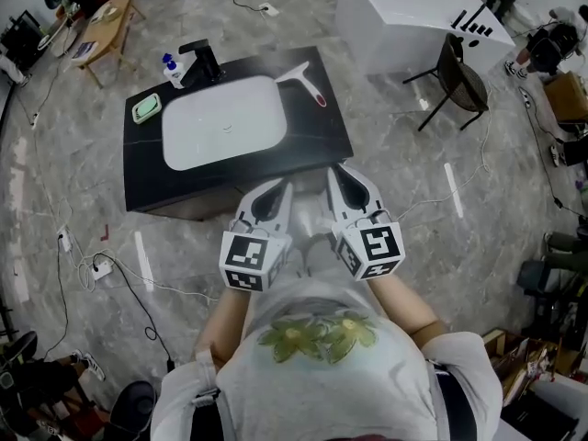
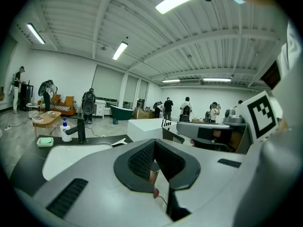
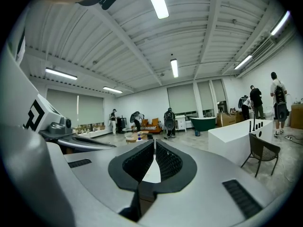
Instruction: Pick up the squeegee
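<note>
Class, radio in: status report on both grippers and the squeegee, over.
Left gripper shut, empty; right gripper shut, empty. Squeegee untouched on counter, beside sink. Nothing blocking it.

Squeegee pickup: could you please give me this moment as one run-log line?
stage: pre-reach | squeegee: on counter, untouched | left tool: shut, empty | right tool: shut, empty

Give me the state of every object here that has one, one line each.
squeegee: lying flat on the black counter past the basin's far right corner, untouched.
left gripper: shut, nothing between the jaws.
right gripper: shut, nothing between the jaws.
sink basin: empty.
soap bottle: upright beside the faucet.
</note>
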`<action>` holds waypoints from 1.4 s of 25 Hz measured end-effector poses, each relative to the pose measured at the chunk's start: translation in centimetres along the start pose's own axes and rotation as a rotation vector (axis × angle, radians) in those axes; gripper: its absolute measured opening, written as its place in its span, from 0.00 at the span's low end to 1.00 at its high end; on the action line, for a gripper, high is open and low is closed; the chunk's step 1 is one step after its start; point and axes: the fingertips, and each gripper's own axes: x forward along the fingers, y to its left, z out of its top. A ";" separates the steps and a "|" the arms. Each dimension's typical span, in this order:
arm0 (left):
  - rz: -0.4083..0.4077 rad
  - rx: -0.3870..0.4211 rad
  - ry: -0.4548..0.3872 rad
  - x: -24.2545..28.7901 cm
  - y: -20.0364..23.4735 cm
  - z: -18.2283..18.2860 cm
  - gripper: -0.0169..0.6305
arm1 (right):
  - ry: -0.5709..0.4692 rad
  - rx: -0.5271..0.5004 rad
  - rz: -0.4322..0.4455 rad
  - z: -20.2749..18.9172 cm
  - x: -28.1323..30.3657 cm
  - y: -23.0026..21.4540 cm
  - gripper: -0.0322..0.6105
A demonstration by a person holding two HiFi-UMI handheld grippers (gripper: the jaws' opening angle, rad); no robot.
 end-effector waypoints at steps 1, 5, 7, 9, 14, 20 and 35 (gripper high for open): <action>-0.001 -0.012 0.003 0.2 0.4 -0.2 0.04 | 0.008 -0.003 0.001 -0.3 0.3 0.0 0.09; -0.008 -0.041 0.014 1.1 1.3 -0.9 0.04 | 0.032 -0.005 -0.005 -0.9 1.5 -0.8 0.09; -0.009 -0.043 0.022 1.7 1.9 -1.1 0.04 | 0.038 -0.007 -0.009 -1.0 2.4 -1.2 0.09; -0.007 -0.047 0.036 2.1 2.7 -1.4 0.04 | 0.046 -0.006 -0.012 -1.1 3.4 -1.4 0.09; 0.003 -0.059 0.053 3.8 4.9 -1.1 0.04 | 0.058 -0.004 -0.009 -1.2 6.3 -2.2 0.09; 0.008 -0.061 0.055 6.4 7.4 0.4 0.04 | 0.071 0.000 -0.011 -1.0 10.4 -4.1 0.09; 0.053 -0.065 0.052 10.7 12.4 3.1 0.04 | 0.137 -0.004 0.058 -1.1 18.5 -6.3 0.09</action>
